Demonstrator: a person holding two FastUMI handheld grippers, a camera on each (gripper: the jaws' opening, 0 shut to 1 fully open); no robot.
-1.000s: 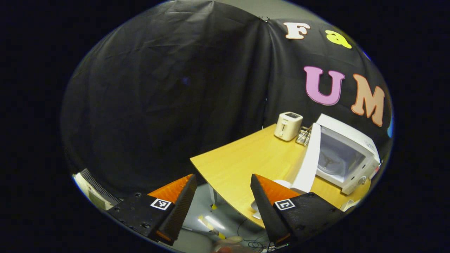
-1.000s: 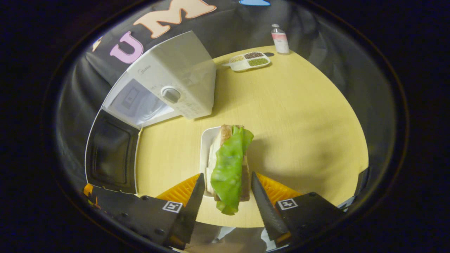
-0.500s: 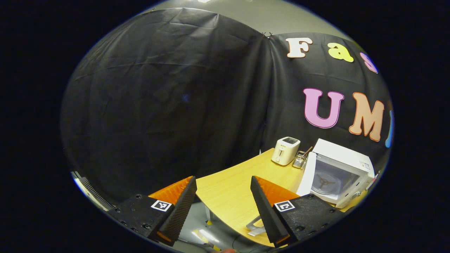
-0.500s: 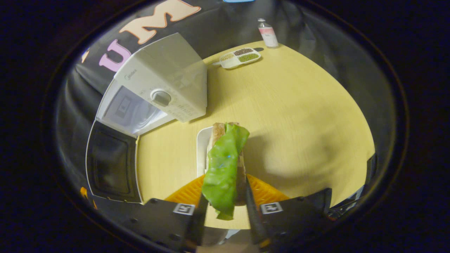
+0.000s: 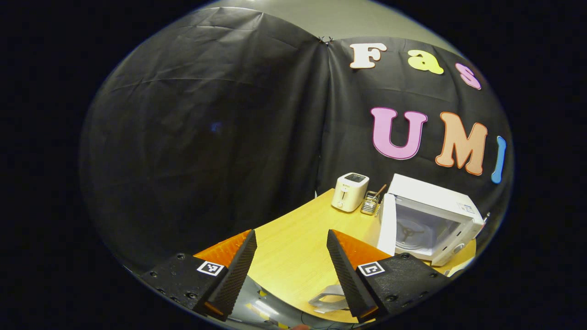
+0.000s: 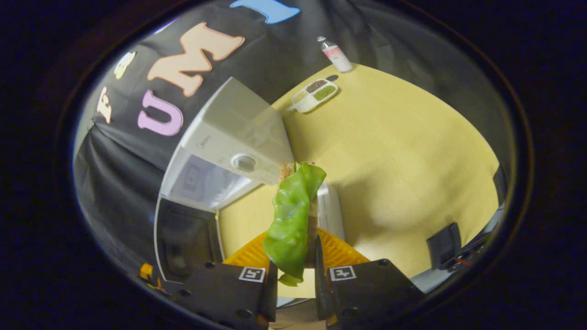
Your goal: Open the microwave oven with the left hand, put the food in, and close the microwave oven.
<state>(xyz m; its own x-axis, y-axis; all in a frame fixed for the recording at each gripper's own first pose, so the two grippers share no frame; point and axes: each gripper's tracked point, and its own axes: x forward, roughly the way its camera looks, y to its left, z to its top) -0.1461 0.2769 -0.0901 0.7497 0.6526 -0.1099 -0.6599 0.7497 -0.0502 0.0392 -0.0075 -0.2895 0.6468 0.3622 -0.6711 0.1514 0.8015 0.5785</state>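
Left gripper view: left claw [image 5: 290,266] spread wide, holding nothing, above near edge of bench [image 5: 293,238]. Microwave [image 5: 431,220] at far right, door [image 5: 386,224] swung open, cavity bare. Toaster [image 5: 349,191] just beside it.

Right gripper view: right claw [image 6: 296,275] clamped on sandwich [image 6: 293,215], lettuce hanging out, lifted above white plate [image 6: 331,210]. Open microwave [image 6: 229,156] to left, door [image 6: 185,238] below it.

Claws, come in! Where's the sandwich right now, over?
Right claw shut on sandwich, lifted off its white tray. Left claw open, empty. Microwave door open. Nothing seen blocking the way.
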